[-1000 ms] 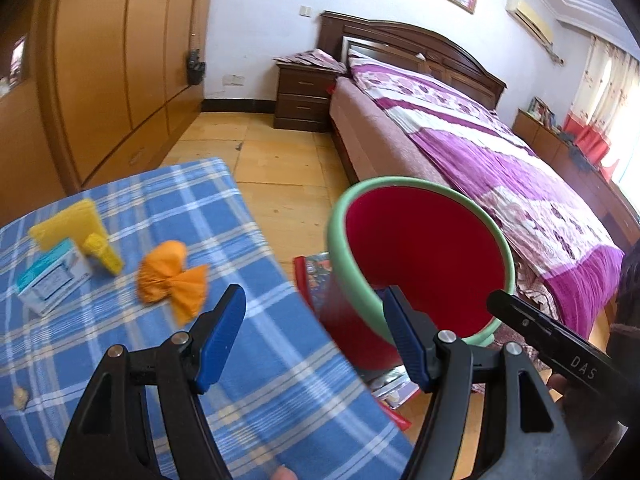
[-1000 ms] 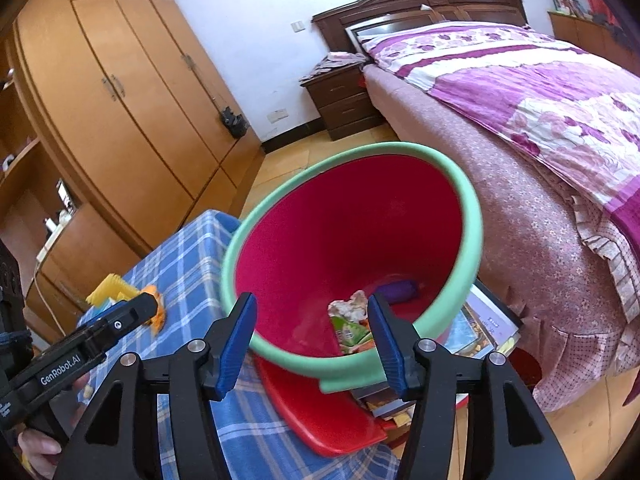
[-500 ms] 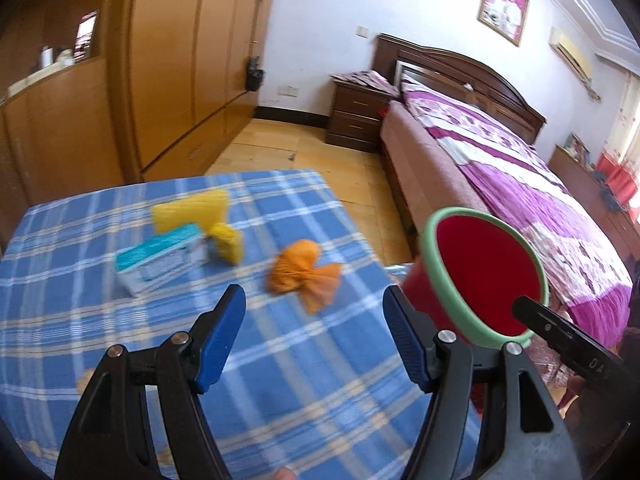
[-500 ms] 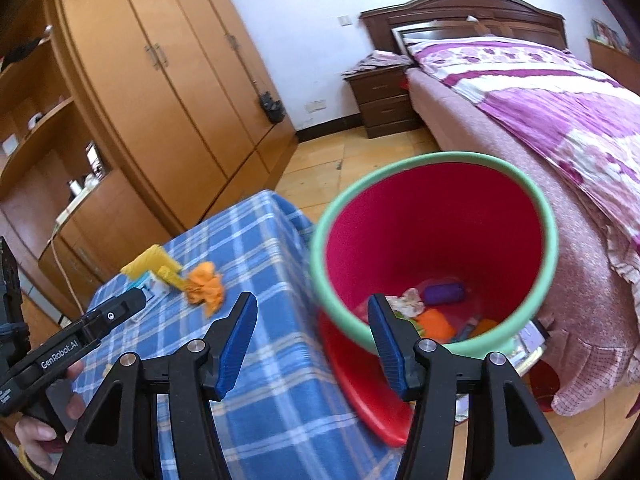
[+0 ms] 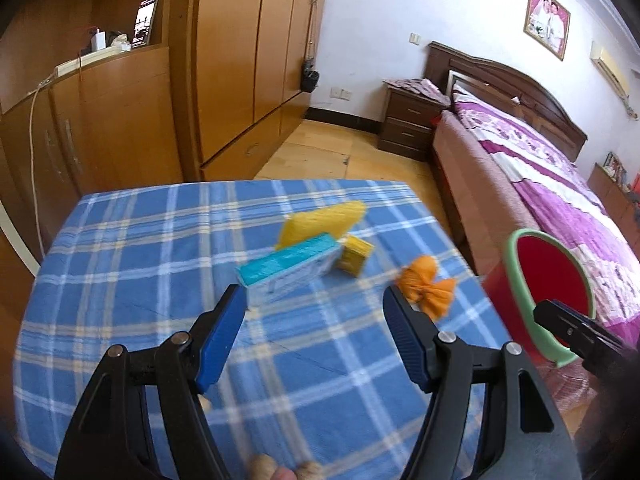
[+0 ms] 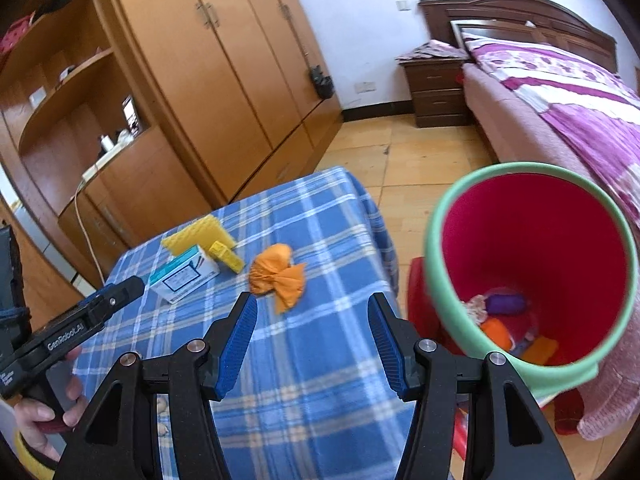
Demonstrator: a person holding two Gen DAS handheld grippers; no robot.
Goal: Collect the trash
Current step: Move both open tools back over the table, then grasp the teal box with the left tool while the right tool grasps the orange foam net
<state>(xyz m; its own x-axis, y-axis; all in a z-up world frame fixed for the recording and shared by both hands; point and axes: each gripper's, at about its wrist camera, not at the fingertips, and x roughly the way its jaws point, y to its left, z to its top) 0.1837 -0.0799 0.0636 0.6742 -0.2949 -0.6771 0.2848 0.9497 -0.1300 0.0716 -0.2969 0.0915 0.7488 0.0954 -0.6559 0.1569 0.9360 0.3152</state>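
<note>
Trash in the red bin (image 6: 532, 240) is blurred — both grippers (image 5: 312, 312) (image 6: 312, 320) gape, empty.

Ahead of the tool, tall wooden wardrobes (image 5: 256, 60) line the left wall, with an open-shelved cabinet (image 6: 80, 128) beside them. A white wall (image 5: 440, 12) carries a framed picture (image 5: 547, 20). Right of it stand a dark nightstand (image 6: 438, 92) and a bed (image 5: 552, 184) in purple covers. Daylight falls on pale wood flooring (image 6: 420, 152).

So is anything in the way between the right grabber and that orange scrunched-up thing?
Nothing visible. The right gripper is open and empty, and only bare blue checked cloth lies between it and the orange wad.
</note>
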